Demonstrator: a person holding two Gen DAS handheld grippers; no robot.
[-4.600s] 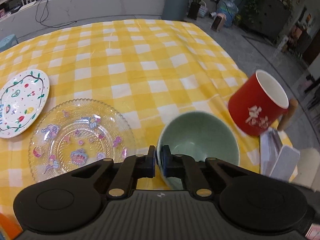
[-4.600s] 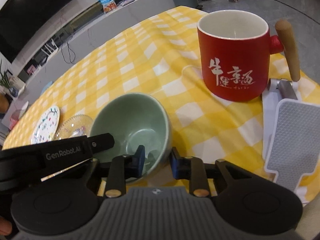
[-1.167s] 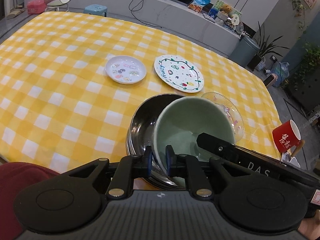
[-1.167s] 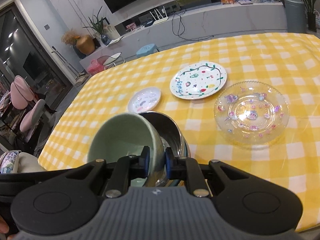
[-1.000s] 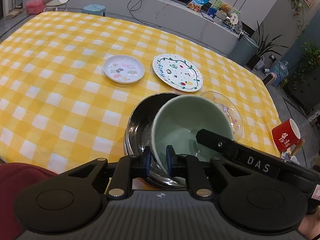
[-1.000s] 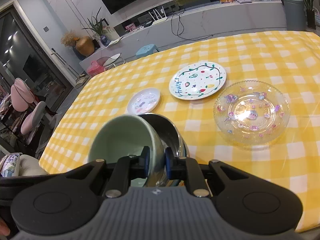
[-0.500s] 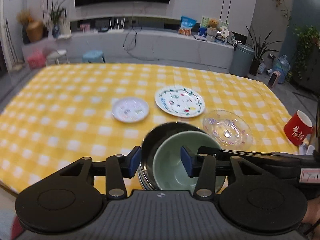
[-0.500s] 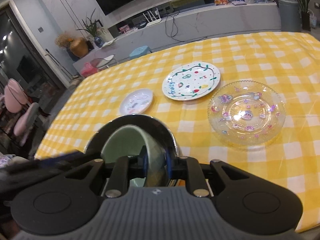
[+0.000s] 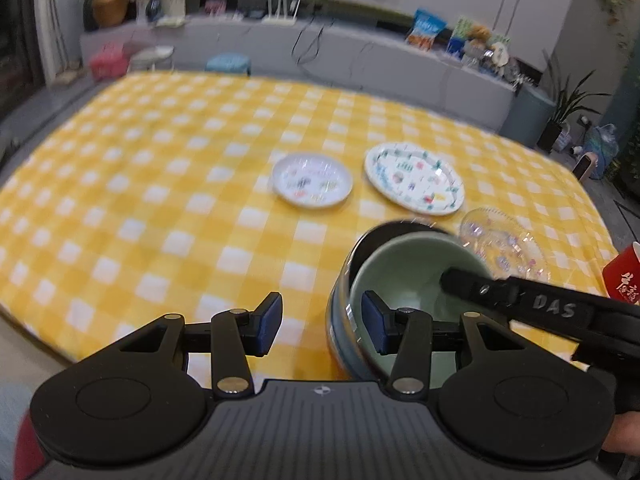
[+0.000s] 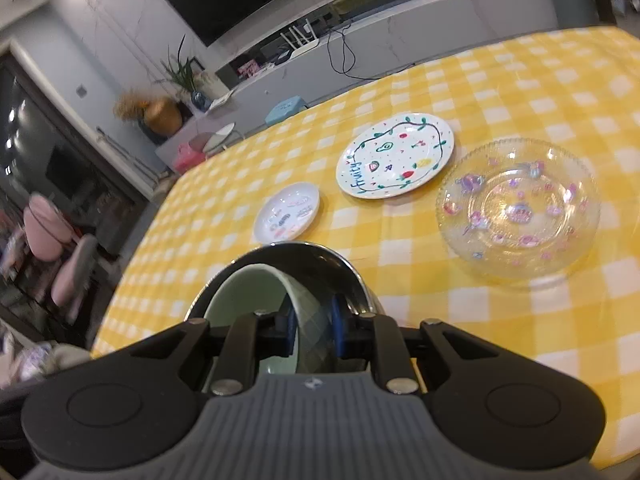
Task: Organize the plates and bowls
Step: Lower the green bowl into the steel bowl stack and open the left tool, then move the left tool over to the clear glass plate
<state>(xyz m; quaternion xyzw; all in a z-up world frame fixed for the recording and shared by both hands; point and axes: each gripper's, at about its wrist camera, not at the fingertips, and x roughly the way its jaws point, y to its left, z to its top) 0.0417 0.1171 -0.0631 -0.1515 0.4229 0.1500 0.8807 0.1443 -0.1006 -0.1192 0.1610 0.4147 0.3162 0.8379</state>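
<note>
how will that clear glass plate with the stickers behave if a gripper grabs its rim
The clear glass plate looks rigid and probably fragile, so a hard pinch or drop risks chipping. Its beaded, glossy rim may be slippery between pads. It lies flat and shallow on the tablecloth, so getting a finger under it looks awkward.

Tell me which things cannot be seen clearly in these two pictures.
- Green bowl, right wrist view: its near wall sits behind the right gripper.
- Metal bowls, left wrist view: their number is unclear from blur.
- Red mug, left wrist view: cut by the right edge.
- Small plate, left wrist view: pattern blurred.
</note>
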